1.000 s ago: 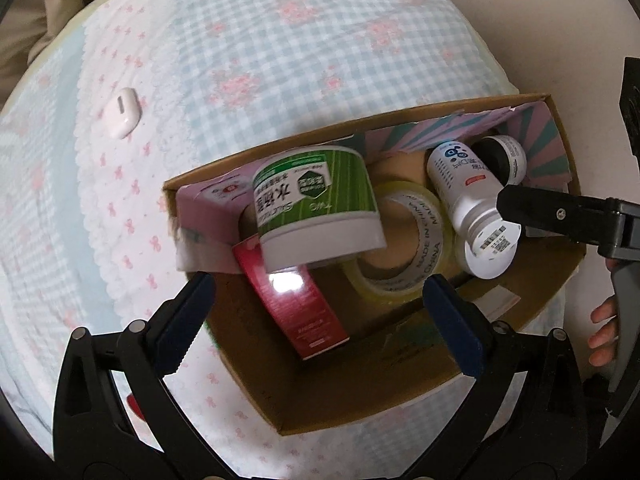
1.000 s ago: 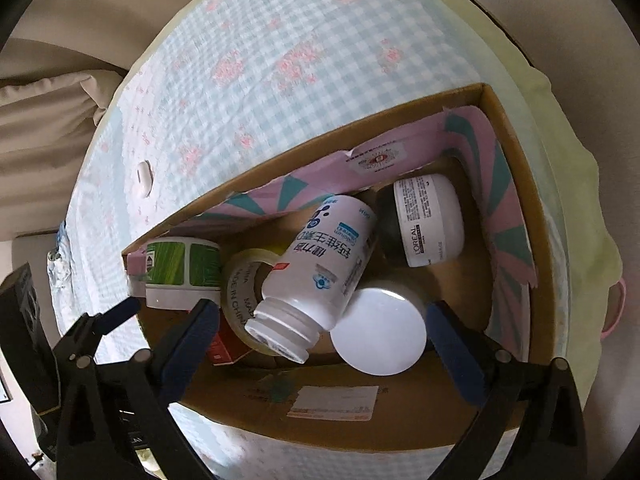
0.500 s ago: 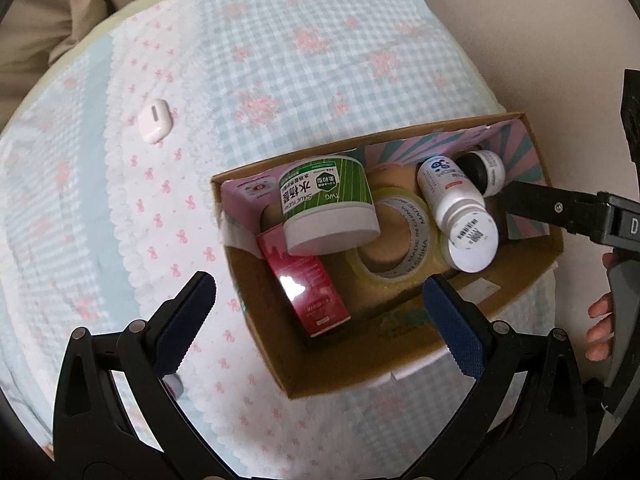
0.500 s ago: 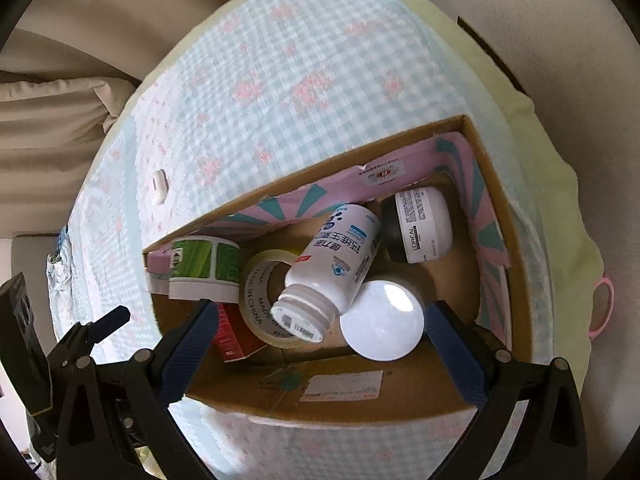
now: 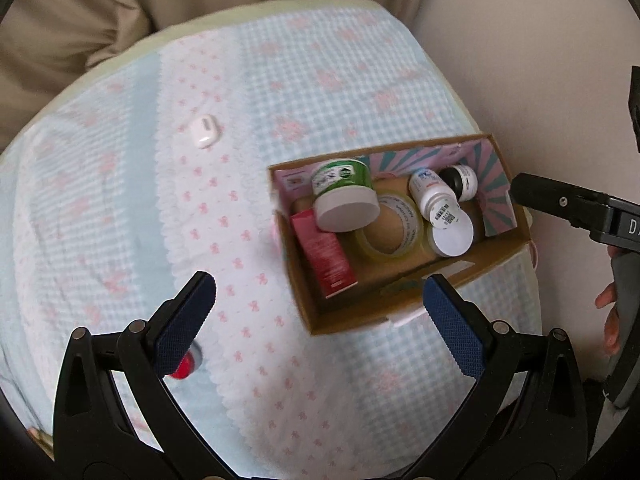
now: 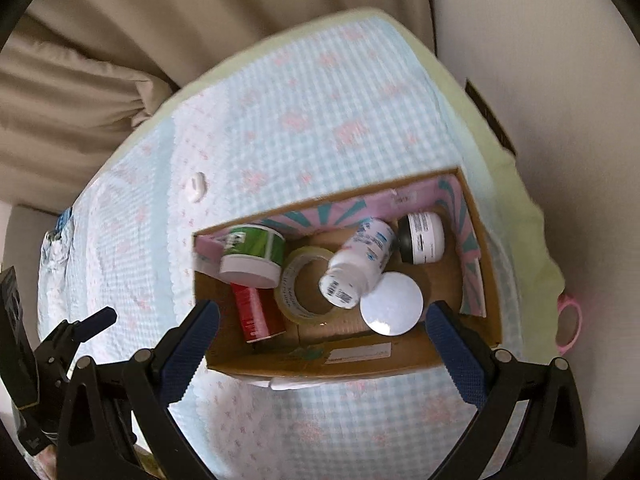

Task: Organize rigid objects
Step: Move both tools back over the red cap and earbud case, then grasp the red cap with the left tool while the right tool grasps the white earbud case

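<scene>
six rigid items fill one cardboard box [image 6: 360, 360] on the quilted gingham bedspread [image 5: 280, 80]: green-labelled tub [image 6: 252, 252], glossy tape ring [image 6: 304, 288], red carton [image 6: 256, 312], white bottle [image 6: 360, 264], two jars; left gripper [image 5: 316, 312] and right gripper [image 6: 320, 332] gape wide, empty, above it

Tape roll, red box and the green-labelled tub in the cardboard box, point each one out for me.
tape roll [image 6: 289, 289], right wrist view, on its left rim.
red box [image 5: 324, 254], left wrist view, middle of its top face.
green-labelled tub [image 6: 256, 242], right wrist view, on the green label.
</scene>
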`<state>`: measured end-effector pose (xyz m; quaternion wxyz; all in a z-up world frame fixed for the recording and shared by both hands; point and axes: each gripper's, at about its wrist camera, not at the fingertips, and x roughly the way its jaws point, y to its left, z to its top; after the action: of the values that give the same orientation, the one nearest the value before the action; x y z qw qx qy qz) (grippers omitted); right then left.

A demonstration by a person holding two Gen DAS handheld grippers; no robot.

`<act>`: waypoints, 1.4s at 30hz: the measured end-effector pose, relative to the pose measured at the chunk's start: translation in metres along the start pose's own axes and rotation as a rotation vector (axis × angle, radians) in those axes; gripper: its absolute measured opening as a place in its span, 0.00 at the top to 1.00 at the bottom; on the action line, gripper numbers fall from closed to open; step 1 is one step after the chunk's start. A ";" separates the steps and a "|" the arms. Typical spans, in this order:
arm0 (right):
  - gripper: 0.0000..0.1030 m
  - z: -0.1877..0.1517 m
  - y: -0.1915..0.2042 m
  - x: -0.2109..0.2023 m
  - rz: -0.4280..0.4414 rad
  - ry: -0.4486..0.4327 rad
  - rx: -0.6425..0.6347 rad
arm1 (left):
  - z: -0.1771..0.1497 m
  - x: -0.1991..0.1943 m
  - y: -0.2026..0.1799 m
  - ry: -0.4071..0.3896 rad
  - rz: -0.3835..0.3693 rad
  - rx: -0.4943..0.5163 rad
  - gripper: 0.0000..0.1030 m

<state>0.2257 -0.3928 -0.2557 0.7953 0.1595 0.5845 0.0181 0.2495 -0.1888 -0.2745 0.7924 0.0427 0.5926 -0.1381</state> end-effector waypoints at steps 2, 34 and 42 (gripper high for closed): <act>0.00 -0.003 0.012 -0.012 -0.009 -0.028 -0.047 | -0.010 -0.014 0.013 -0.030 -0.003 -0.035 0.00; 0.00 -0.068 0.238 0.031 -0.080 -0.042 -0.454 | -0.186 -0.024 0.206 -0.048 0.091 -0.291 0.00; 0.00 -0.014 0.262 0.099 -0.084 -0.037 -0.466 | -0.181 0.045 0.211 -0.045 0.072 -0.251 0.00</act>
<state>0.2855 -0.1196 -0.2782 0.8213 -0.0526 0.5559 0.1165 0.1507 0.0475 -0.3911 0.8092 -0.0385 0.5853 -0.0352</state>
